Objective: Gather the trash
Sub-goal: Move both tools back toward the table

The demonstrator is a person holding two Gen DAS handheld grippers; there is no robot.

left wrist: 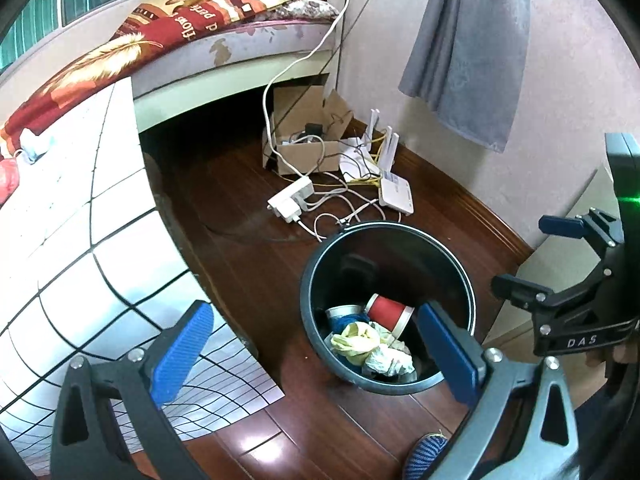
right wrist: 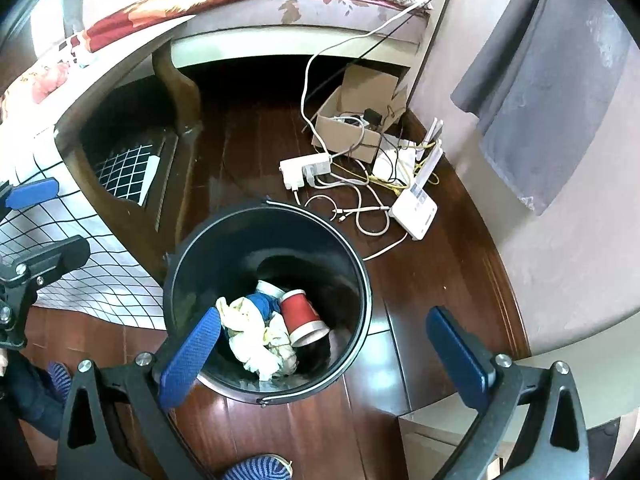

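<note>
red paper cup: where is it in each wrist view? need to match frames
Left wrist: red paper cup lies on its side inside the black bin, lower centre-right, just left of the claw's right finger.
Right wrist: red paper cup lies in the black bin, centre, right of the crumpled tissues.
Shared landmark: white router on the floor beyond the bin.

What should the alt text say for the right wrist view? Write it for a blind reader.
An open right gripper hovers over a black trash bin on a wooden floor, holding a red paper cup and crumpled tissues. A router and cables lie beyond.
</note>
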